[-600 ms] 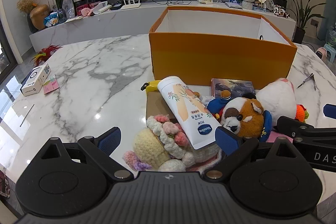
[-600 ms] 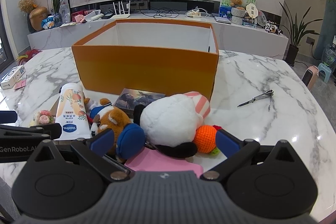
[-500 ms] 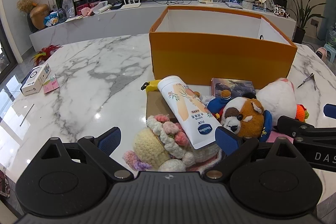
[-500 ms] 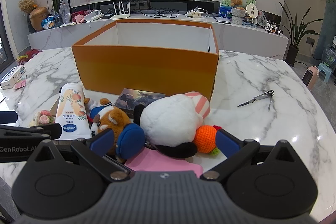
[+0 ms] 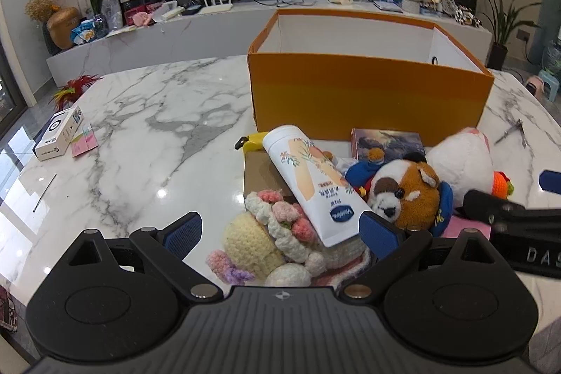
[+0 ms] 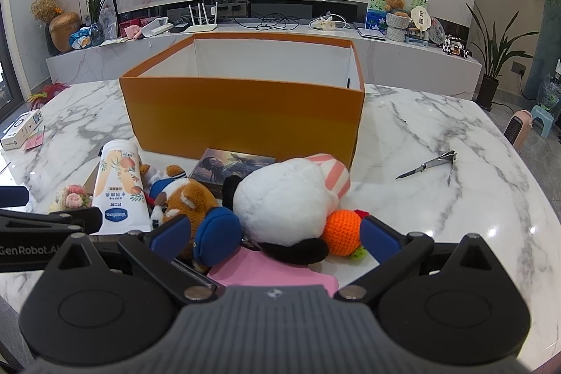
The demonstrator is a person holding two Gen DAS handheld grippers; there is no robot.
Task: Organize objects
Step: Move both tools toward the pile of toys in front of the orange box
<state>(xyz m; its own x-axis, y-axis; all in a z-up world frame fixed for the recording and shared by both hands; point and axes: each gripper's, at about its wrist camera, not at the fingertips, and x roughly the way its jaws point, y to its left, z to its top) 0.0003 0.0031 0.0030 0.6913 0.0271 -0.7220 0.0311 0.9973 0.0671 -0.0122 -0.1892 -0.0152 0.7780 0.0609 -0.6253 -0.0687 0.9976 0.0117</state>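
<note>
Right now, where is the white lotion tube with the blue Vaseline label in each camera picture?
Left wrist view: the lotion tube lies slanted near the middle, between the crochet doll and the red panda plush.
Right wrist view: the lotion tube is at lower left, left of the red panda plush.
Shared landmark: the orange box stands just behind it in both.

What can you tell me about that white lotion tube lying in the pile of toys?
The lotion tube is white, smooth plastic, printed with peach fruit, leaves, Chinese text and a blue Vaseline logo near its flat crimped end. It lies tilted, cap end toward the orange box, crimped end resting on the crocheted flower toy, beside the red panda plush. Neither gripper touches it.
</note>
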